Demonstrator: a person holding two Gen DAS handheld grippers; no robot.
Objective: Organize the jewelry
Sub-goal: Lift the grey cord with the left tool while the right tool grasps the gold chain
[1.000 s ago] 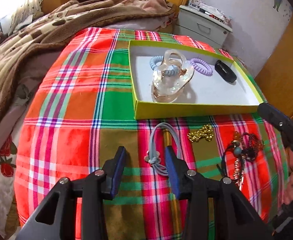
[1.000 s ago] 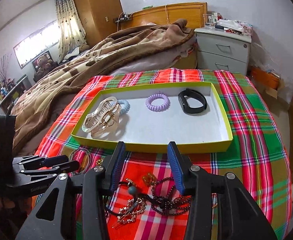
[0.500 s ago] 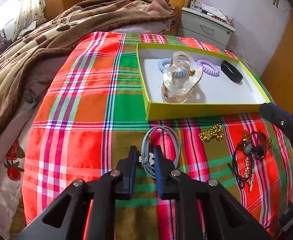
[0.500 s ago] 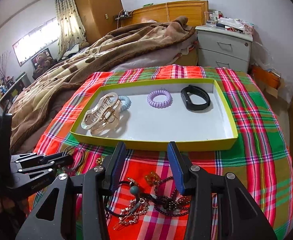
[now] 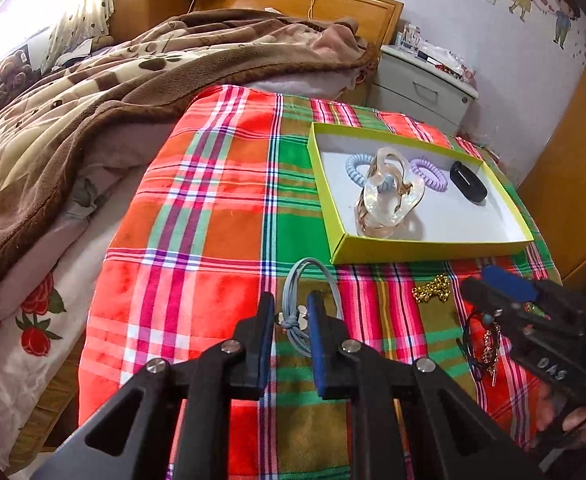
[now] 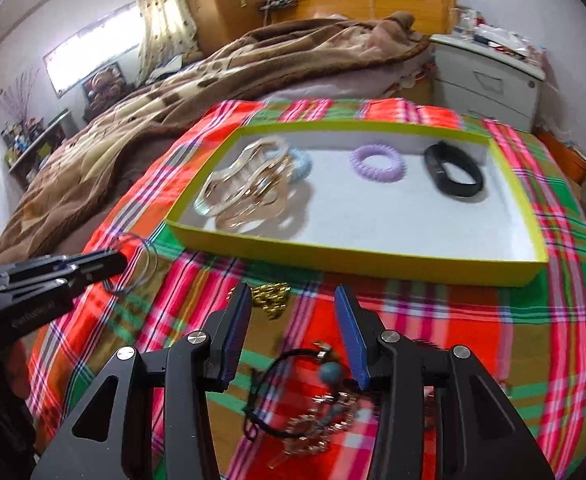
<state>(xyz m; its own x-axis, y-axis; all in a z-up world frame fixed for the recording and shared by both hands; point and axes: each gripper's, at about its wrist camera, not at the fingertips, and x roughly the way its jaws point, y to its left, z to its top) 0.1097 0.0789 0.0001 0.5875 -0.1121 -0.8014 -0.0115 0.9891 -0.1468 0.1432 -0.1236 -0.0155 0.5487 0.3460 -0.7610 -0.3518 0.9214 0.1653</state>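
Grey elastic hair tie sits between my left gripper fingers, its knotted part with small metal charms right in the gap; the fingers are drawn close on either side of it, though I cannot tell whether they truly pinch it. Its loop lies on the plaid cloth just ahead of the tips. Further ahead and to the right of those fingers stands the yellow-green tray, holding a clear claw clip, a blue coil tie, a purple coil tie and a black band.

My right gripper has its fingers spread apart, holding nothing. Below and between them lies a tangle of beaded bracelets, blurred. A small gold chain lies just ahead of the left fingertip. The tray's near wall runs across just beyond the tips.
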